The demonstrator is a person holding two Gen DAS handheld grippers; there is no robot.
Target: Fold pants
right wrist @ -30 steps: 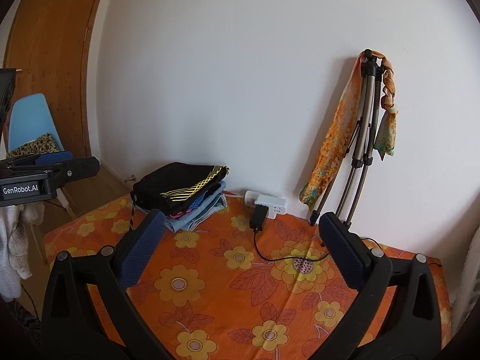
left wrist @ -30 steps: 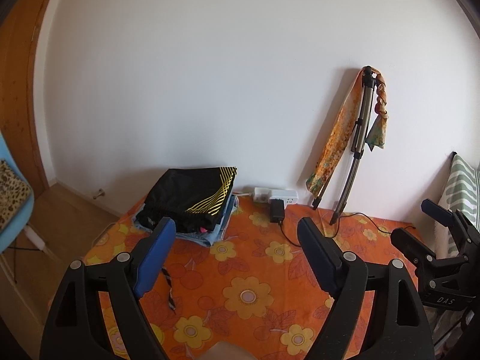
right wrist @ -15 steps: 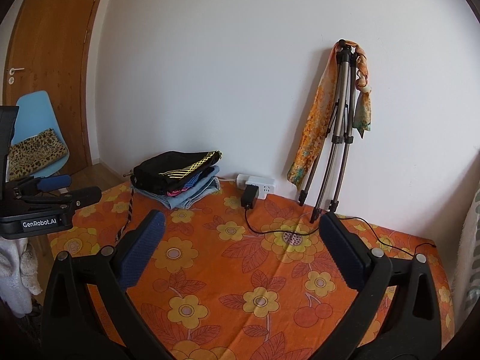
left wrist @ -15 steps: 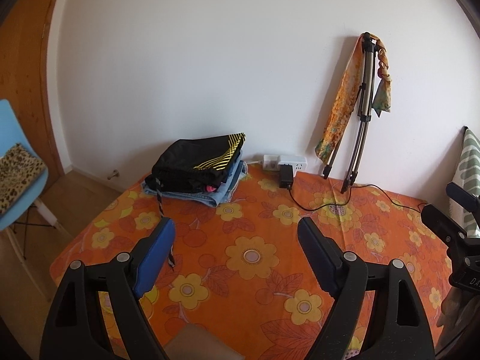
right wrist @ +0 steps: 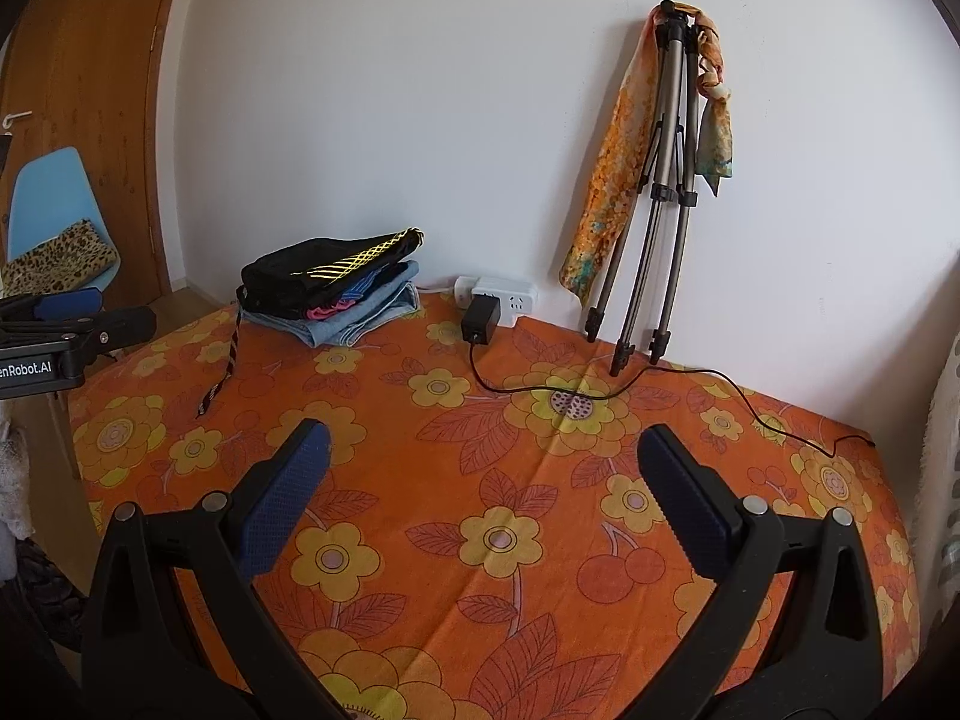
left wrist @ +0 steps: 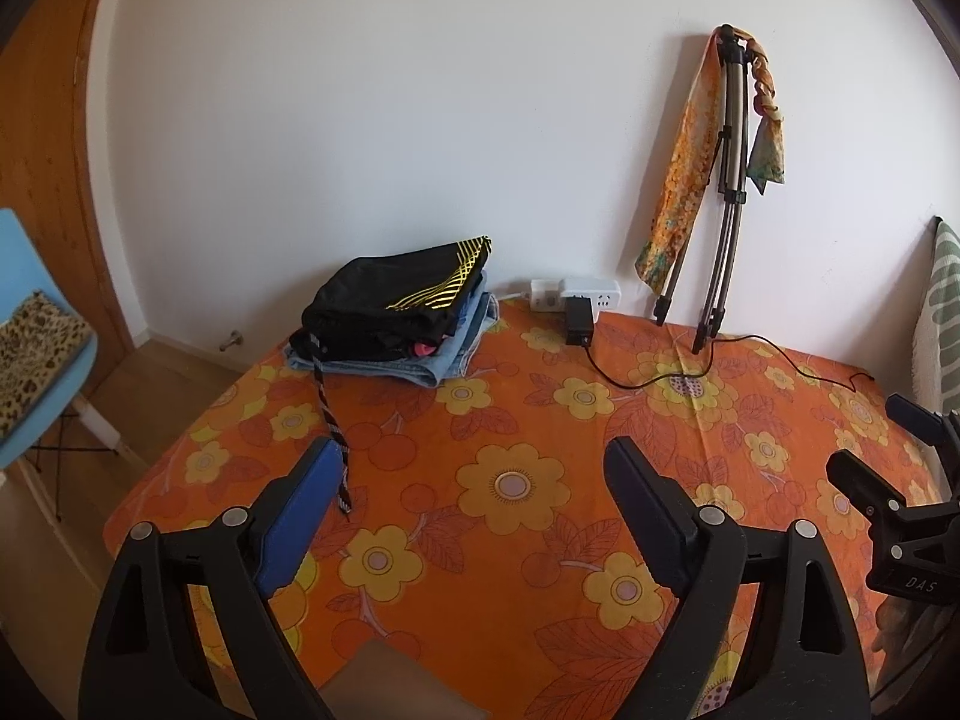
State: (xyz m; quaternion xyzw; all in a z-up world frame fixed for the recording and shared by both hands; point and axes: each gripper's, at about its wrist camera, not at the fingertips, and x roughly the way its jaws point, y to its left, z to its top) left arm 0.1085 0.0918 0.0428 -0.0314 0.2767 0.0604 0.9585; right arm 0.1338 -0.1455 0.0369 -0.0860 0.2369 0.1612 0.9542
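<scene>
A stack of folded pants sits at the table's far left corner, black with yellow stripes on top, blue jeans beneath; it also shows in the right wrist view. A striped drawstring trails from it over the orange flowered cloth. My left gripper is open and empty, held above the near part of the table. My right gripper is open and empty too, to the right of the left one.
A white power strip with a black adapter lies by the wall, its cable running right across the cloth. A folded tripod with a scarf leans on the wall. A blue chair stands left of the table.
Both grippers have pulled back and risen away from the stack, so more of the table shows. The stack and drawstring have not moved. Both stay open.
</scene>
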